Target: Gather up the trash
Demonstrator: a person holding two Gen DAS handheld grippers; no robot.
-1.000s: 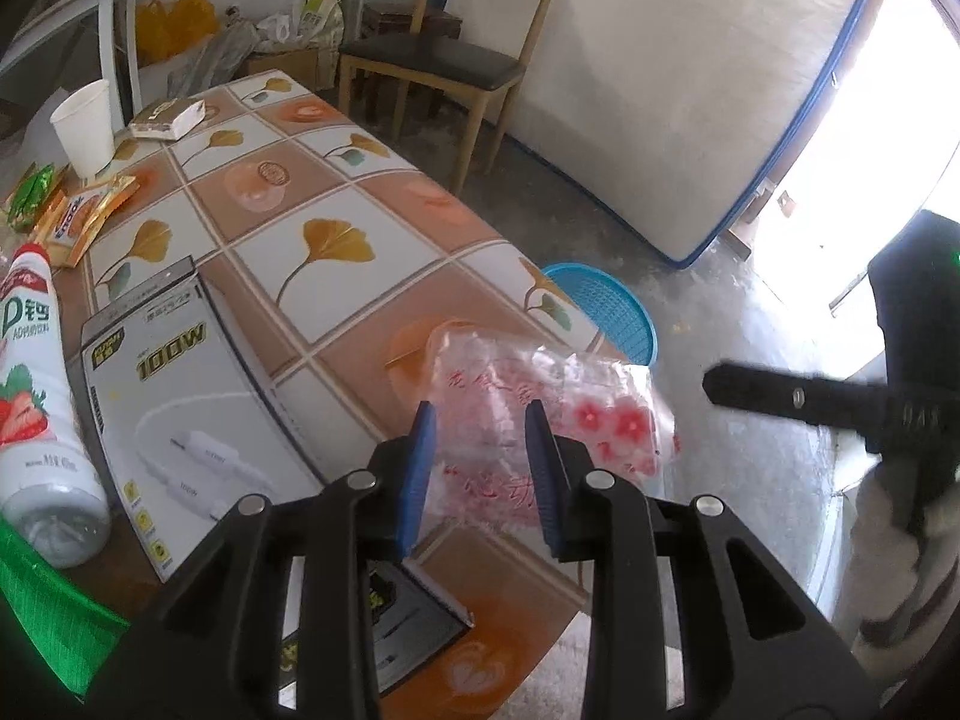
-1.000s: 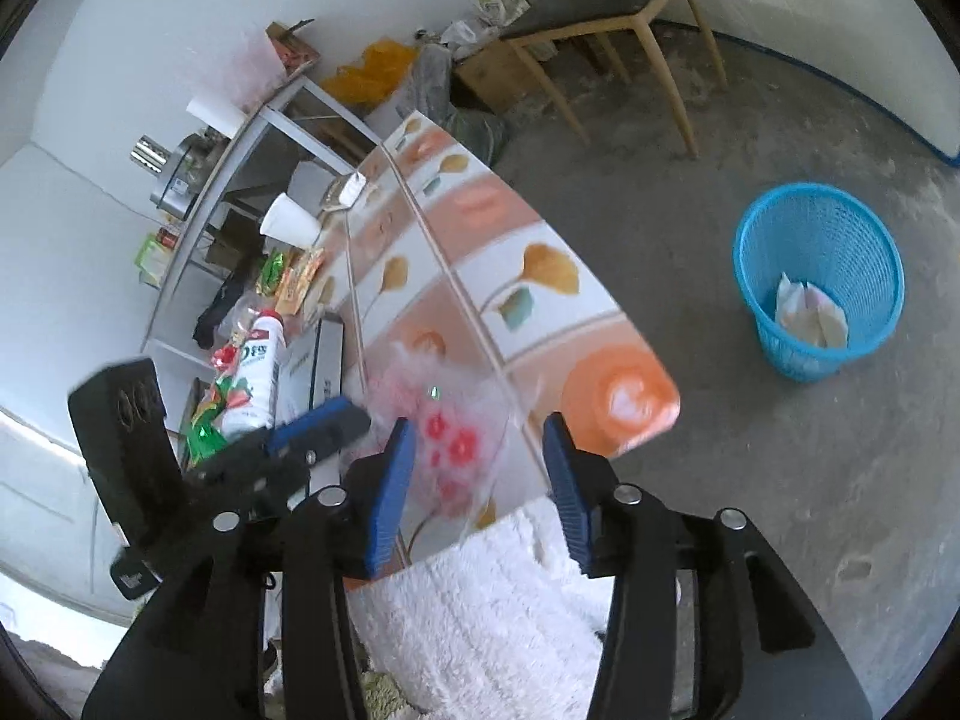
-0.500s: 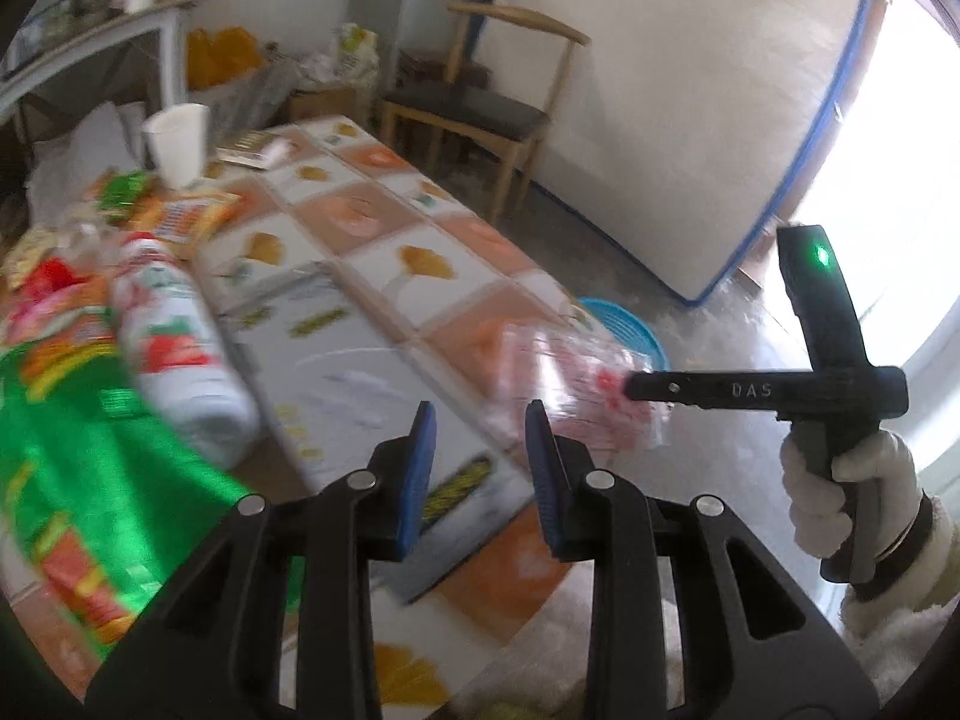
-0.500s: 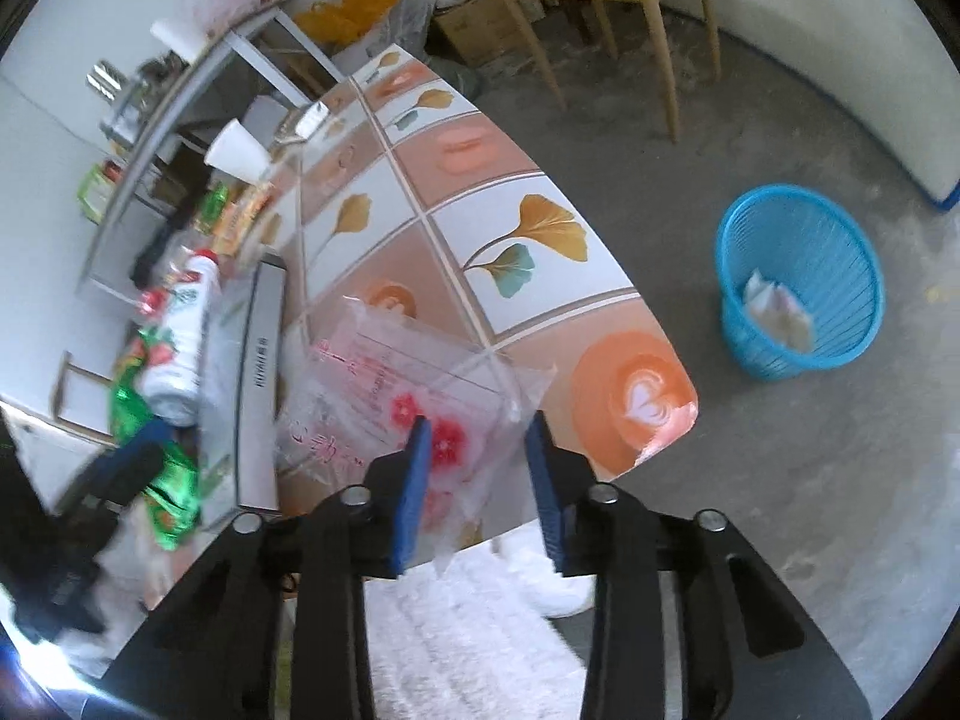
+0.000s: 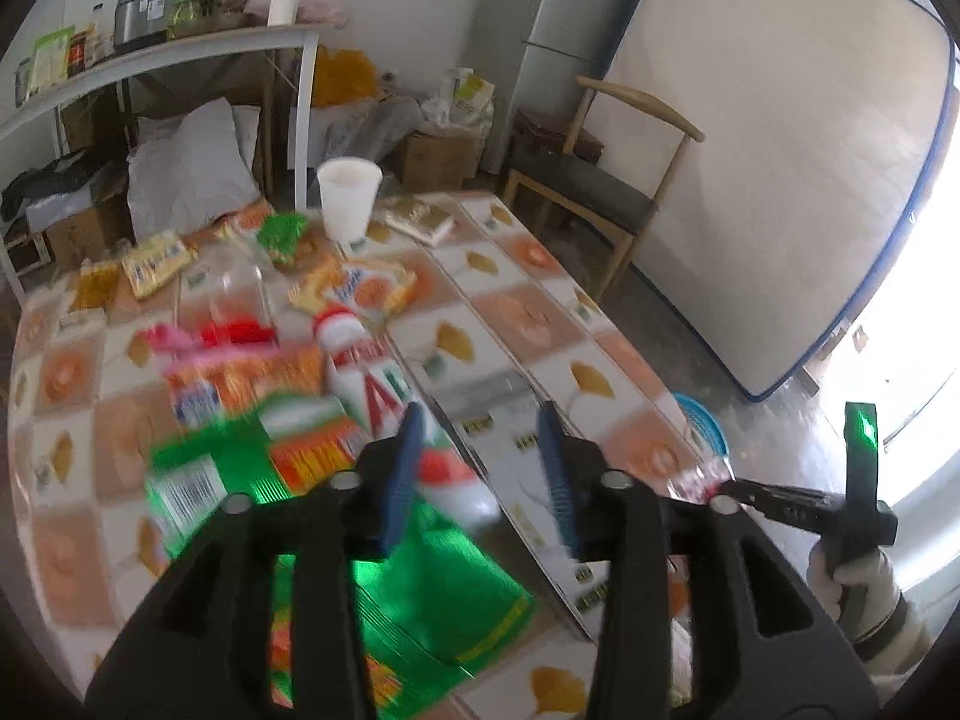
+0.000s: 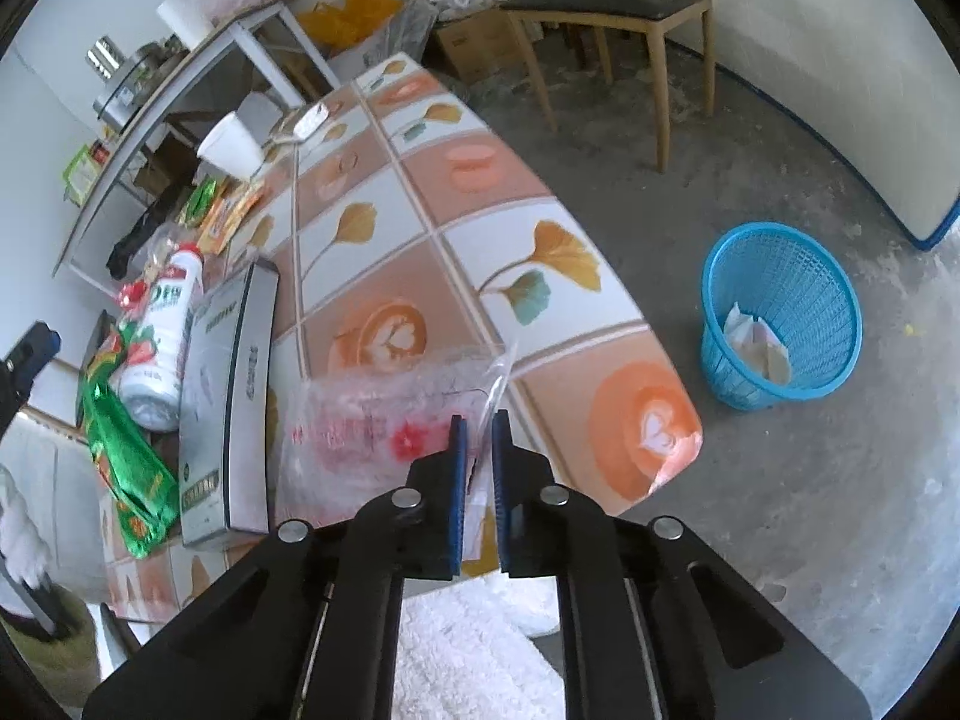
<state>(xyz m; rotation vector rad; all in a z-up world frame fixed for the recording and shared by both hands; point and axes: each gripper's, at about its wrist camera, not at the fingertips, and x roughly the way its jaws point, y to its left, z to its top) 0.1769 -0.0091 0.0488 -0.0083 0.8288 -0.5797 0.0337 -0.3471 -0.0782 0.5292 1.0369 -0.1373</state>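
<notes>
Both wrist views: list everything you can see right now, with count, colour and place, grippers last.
clear plastic bag: 1, clear with red flowers, near table edge, pinched by the right gripper
blue basket: 1, blue, on the floor right of the table, paper inside
table: 1, orange and white leaf-pattern top
grey box: 1, grey-white, flat on the table left of the bag
white bottle: 1, white with strawberry print, lying beside the box
green packet: 1, green, near left table edge
white cup: 1, white, upright at the far end
snack wrappers: several, orange and yellow, far half of the table
chair: 1, wood, dark seat, beyond the table
left gripper: open, above the bottle and box
right gripper: shut on the bag
</notes>
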